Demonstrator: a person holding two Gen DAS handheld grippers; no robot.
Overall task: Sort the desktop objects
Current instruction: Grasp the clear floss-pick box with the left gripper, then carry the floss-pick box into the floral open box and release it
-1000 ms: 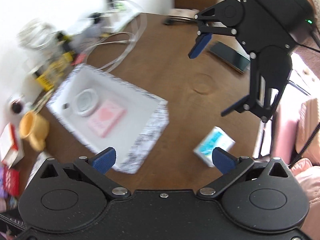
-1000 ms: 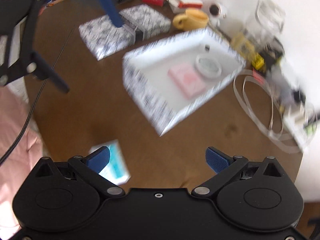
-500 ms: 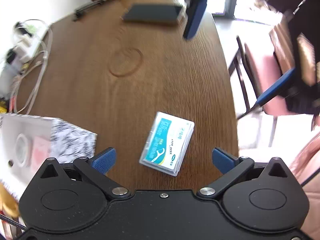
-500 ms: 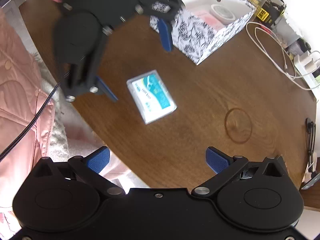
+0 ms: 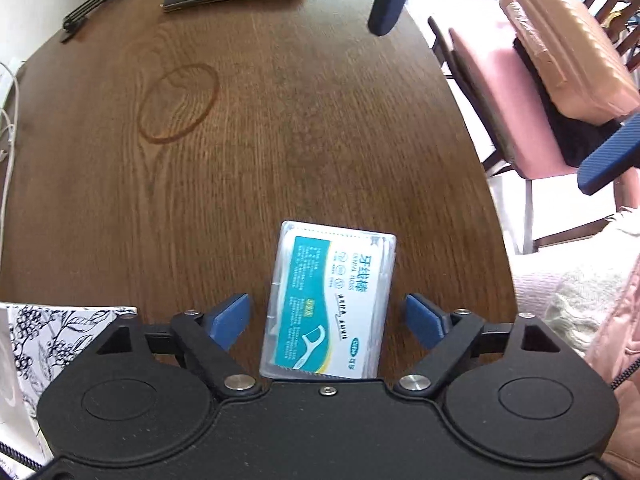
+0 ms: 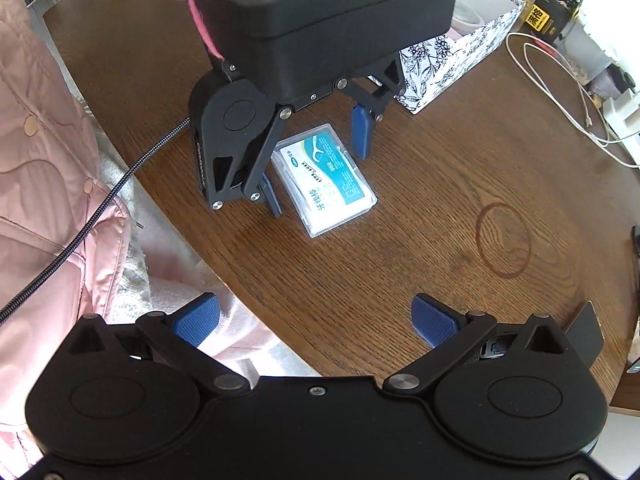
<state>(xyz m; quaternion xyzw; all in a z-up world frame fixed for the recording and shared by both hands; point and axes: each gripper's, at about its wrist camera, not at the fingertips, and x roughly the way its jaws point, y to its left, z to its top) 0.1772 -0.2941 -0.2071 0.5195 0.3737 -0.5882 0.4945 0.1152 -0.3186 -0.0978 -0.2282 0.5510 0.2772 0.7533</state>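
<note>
Clear flat plastic floss-pick box with teal label [image 5: 334,304] lies flat on the round dark wood worktop [image 5: 248,120], near its edge. Left gripper [image 5: 327,322] is lowered over it, blue-padded fingers [image 5: 230,317] apart, one either side of the box's long edges, not touching: apparently lined up for a pinch across the narrow width. Right gripper [image 6: 315,318] hovers well apart, fingers spread, holding nothing. White floral-print open box [image 6: 452,56] sits just beyond, the likely destination.
</note>
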